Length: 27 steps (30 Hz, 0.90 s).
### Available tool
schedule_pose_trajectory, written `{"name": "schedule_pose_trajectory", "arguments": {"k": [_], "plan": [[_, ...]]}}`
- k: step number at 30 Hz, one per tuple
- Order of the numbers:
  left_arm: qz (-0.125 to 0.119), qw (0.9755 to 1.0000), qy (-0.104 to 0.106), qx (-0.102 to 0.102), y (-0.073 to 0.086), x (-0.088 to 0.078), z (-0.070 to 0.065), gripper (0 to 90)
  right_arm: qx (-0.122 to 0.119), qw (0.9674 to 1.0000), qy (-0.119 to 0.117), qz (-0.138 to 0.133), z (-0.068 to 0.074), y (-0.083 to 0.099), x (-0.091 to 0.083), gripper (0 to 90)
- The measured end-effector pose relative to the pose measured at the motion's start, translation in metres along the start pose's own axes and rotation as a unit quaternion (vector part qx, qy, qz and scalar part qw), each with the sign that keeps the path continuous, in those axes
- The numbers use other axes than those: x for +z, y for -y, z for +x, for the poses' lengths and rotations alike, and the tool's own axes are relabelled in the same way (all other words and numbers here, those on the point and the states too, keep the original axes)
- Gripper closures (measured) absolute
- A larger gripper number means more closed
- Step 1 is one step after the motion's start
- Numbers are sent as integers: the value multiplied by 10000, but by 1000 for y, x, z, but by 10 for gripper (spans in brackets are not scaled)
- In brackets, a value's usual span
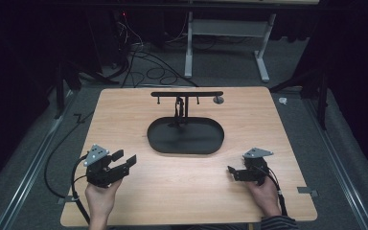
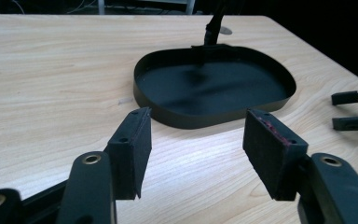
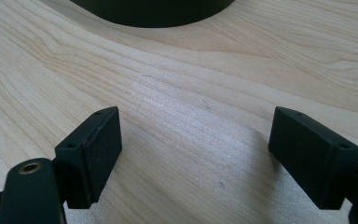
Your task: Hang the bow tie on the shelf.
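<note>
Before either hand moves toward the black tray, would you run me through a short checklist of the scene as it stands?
1. Left gripper fingers apart, nothing between them: ok.
2. Right gripper fingers apart, nothing between them: ok.
3. Black tray lies flat in the middle of the table, apart from both grippers: ok.
4. Tray floor bare: ok.
5. T-shaped stand upright at the tray's far edge: ok.
6. Whether anything hangs from the stand: cannot tell.

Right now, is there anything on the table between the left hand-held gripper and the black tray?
No. Between the left hand-held gripper and the black tray lies bare wood, seen in the left gripper view.
</note>
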<state>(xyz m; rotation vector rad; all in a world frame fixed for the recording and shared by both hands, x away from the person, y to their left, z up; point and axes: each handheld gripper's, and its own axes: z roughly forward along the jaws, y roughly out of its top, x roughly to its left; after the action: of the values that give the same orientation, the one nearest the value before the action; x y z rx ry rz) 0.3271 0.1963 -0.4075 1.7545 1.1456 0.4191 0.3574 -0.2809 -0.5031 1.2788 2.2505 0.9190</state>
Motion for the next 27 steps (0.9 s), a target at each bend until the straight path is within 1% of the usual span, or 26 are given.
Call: {"name": "schedule_pose_trajectory", "arguments": {"k": [4, 10, 17, 20, 22, 27], "plan": [[50, 10000, -61, -7, 6, 3, 1, 420, 0, 10000, 0, 0, 0, 0, 0, 182], [149, 9998, -131, -79, 15, 9, 4, 420, 0, 10000, 0, 0, 0, 0, 0, 183], [256, 9993, -264, -90, 26, 18, 7, 418, 1, 10000, 0, 0, 0, 0, 0, 183], [296, 9991, -287, -88, 29, 21, 8, 418, 1, 10000, 1, 0, 0, 0, 0, 182], [361, 9988, -313, -99, 33, 27, 9, 416, -1, 10000, 0, 0, 0, 0, 0, 183], [432, 9980, -437, -108, 40, 33, 10, 414, 11, 10000, -2, 3, 0, 0, 0, 183]]}}
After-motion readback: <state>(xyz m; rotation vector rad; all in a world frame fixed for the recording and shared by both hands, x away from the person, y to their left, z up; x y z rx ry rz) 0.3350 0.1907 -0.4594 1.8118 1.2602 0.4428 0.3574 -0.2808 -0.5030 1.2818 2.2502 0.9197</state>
